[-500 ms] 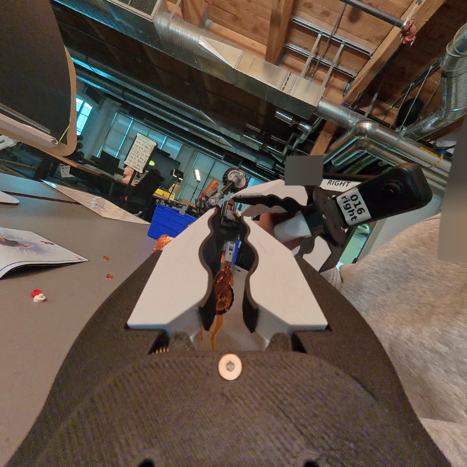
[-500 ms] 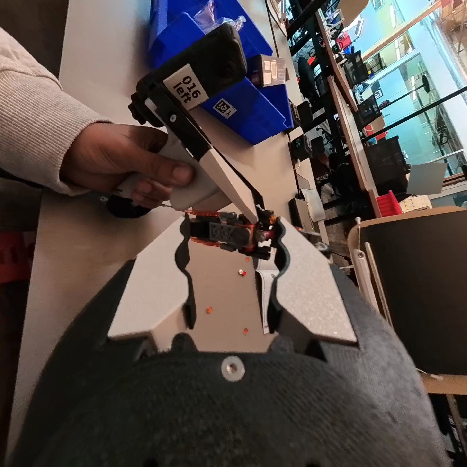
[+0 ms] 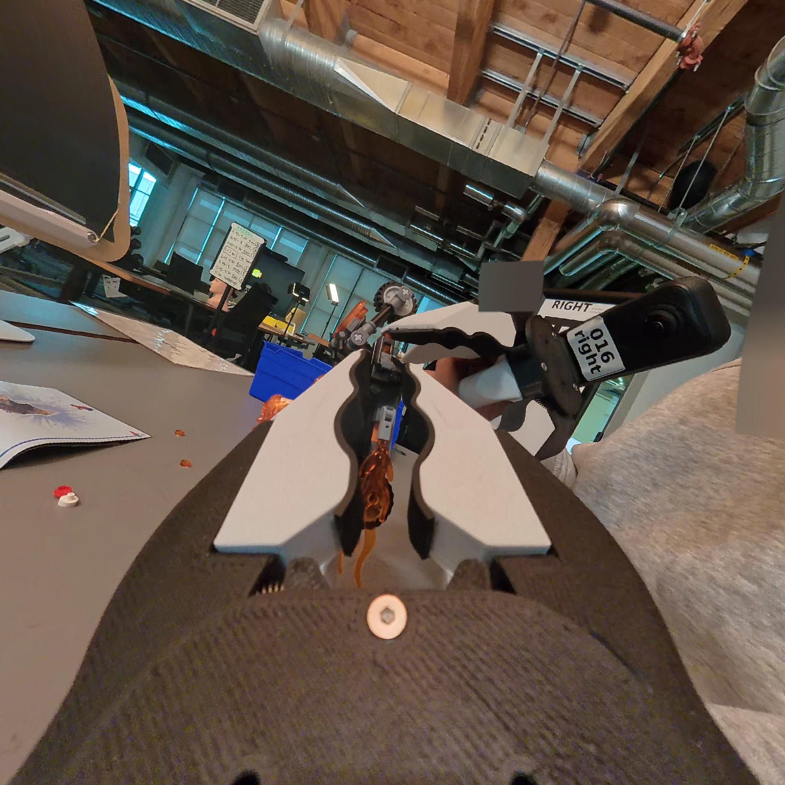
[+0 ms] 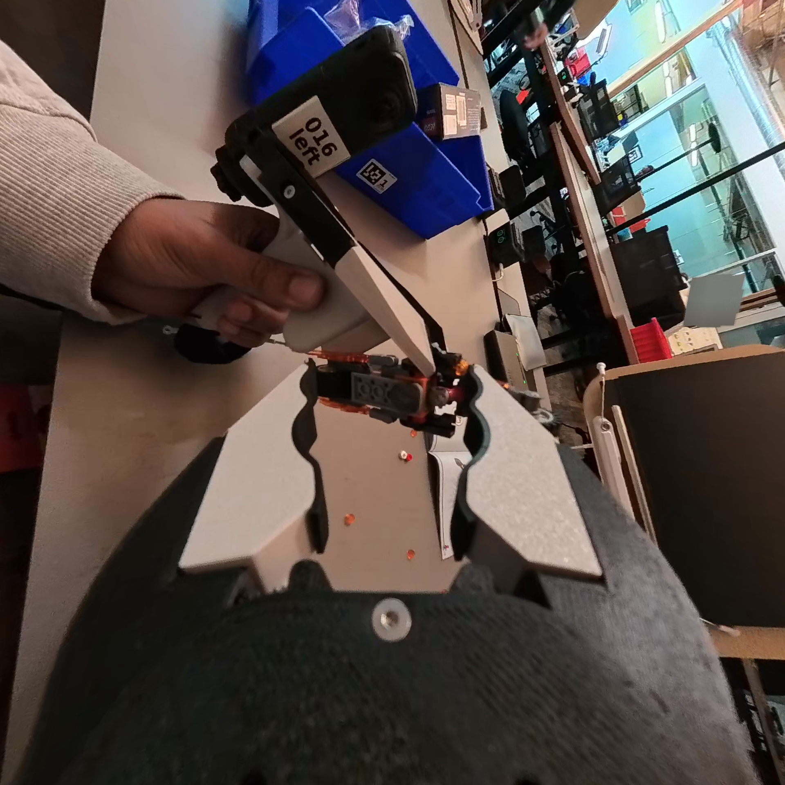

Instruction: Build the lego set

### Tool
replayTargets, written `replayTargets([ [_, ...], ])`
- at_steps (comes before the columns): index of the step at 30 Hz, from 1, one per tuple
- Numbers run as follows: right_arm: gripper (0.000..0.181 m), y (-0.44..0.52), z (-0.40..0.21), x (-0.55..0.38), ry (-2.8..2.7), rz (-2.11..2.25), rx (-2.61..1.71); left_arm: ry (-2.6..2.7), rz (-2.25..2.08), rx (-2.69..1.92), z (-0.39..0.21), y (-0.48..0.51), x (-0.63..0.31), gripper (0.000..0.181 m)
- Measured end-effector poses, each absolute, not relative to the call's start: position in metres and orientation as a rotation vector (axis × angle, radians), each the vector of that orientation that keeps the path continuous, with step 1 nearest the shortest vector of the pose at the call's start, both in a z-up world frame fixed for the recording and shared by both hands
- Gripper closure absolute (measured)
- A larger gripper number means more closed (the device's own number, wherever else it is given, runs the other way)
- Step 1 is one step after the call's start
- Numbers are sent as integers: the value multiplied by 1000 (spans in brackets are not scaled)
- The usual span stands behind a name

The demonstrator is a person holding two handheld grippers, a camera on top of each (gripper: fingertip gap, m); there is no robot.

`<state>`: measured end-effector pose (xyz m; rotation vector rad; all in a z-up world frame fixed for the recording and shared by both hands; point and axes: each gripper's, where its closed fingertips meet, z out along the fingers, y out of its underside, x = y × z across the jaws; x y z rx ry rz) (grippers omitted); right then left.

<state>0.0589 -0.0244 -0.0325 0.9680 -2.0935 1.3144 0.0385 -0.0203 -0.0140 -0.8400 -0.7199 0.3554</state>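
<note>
- Lego model [image 4: 384,393] held up in the air above the grey table [image 4: 170,106], not touching it.
- Left gripper [image 3: 379,361] clenched on the model, with the fingers [image 3: 306,446] close together and the orange see-through flame piece [image 3: 374,488] hanging down between them.
- Right gripper [image 4: 388,378] pinching the model too, one fingertip at each end of it, wide gap behind.
- A hand [image 4: 204,263] wrapped around the left gripper's handle, just left of the model.
- Model small and long: grey studded brick in the middle, black and red bits at one end, orange see-through bits along the sides.
- A grey wheel on a stick [image 3: 395,295] poking up from the model's far end.
- Blue bins [image 4: 408,170] beyond the model, well apart from it.
- Booklet [image 3: 51,416] far left of the model, near the table edge.
- Tiny red and white studs [image 3: 66,497] and orange dots [image 3: 182,448] loose on the table between booklet and model.
- Lots of bare table under the model.
</note>
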Motion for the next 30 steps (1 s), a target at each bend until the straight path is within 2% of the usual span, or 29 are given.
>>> replayTargets([
  [17, 113, -24, -30, 59, -2106, 1328, 958, -723, 364, -840, -14, -21, 38, 169],
  [30, 97, -32, -41, 58, -2014, 1310, 969, -735, 345, -816, -15, -24, 37, 169],
])
